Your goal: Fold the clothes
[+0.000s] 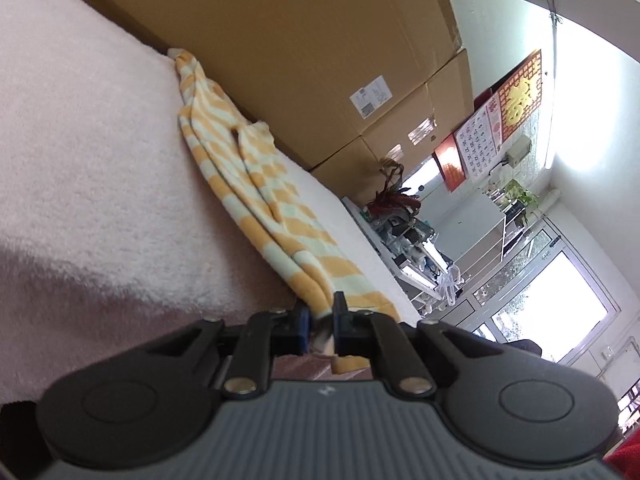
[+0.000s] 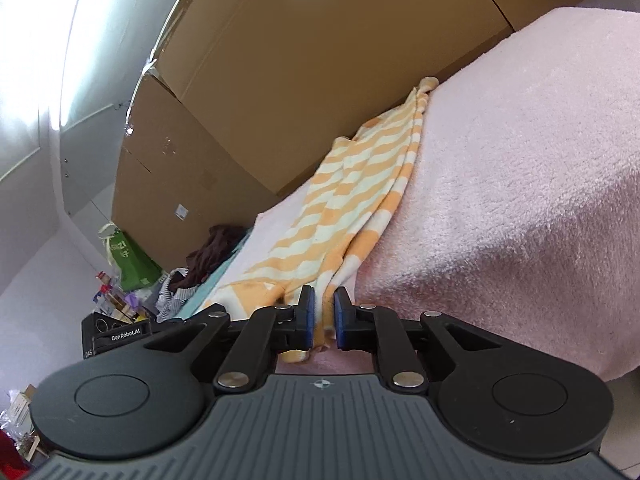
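Left wrist: left claw (image 1: 321, 322) pinches striped garment (image 1: 256, 184); right claw (image 2: 323, 320) likewise.

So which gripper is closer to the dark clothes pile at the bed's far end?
Right. The dark clothes pile lies ahead of the right gripper; the left gripper clamps the striped garment's other end.

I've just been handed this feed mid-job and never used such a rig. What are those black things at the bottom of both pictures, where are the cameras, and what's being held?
No robot arm here: a person holds a two-finger gripper in each hand. Each picture comes from a fisheye camera on one gripper, looking forward along its fingers. The left gripper and right gripper each pinch an edge of the same orange-and-white striped garment, which lies stretched across a pink fleecy blanket. Behind it stand large cardboard boxes. The room beyond is only clutter.
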`<act>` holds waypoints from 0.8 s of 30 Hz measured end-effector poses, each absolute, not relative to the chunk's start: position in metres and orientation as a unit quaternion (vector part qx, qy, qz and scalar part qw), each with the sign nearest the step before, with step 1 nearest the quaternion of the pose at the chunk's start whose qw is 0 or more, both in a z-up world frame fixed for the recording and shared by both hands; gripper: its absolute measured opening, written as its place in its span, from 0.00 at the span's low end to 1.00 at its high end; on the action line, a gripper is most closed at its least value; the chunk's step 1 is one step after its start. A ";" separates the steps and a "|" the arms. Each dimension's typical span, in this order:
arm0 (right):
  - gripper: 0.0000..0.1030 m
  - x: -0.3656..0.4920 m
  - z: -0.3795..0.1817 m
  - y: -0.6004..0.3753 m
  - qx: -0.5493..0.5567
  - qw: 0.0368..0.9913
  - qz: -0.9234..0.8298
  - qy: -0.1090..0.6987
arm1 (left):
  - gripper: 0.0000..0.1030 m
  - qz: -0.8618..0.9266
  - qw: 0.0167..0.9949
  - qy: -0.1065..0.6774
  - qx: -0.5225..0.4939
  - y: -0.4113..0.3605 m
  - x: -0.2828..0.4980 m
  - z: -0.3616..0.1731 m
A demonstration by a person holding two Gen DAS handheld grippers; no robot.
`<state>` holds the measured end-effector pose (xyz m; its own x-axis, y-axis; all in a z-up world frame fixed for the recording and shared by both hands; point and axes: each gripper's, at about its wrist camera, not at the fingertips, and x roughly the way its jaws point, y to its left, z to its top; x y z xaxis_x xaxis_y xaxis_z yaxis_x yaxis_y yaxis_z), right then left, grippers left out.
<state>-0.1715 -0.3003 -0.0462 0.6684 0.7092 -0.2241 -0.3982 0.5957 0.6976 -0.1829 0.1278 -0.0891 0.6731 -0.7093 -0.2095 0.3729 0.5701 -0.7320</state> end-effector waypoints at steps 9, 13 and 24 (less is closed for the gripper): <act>0.11 -0.177 -0.058 -0.302 0.327 0.846 0.320 0.273 | 0.04 -0.291 0.842 0.285 -0.355 0.139 -0.191 -0.114; 0.11 -0.182 -0.053 -0.301 0.309 0.859 0.310 0.267 | 0.07 -0.294 0.847 0.287 -0.337 0.137 -0.189 -0.113; 0.36 -0.171 -0.061 -0.287 0.207 0.898 0.288 0.260 | 0.55 -0.323 0.841 0.275 -0.336 0.141 -0.167 -0.133</act>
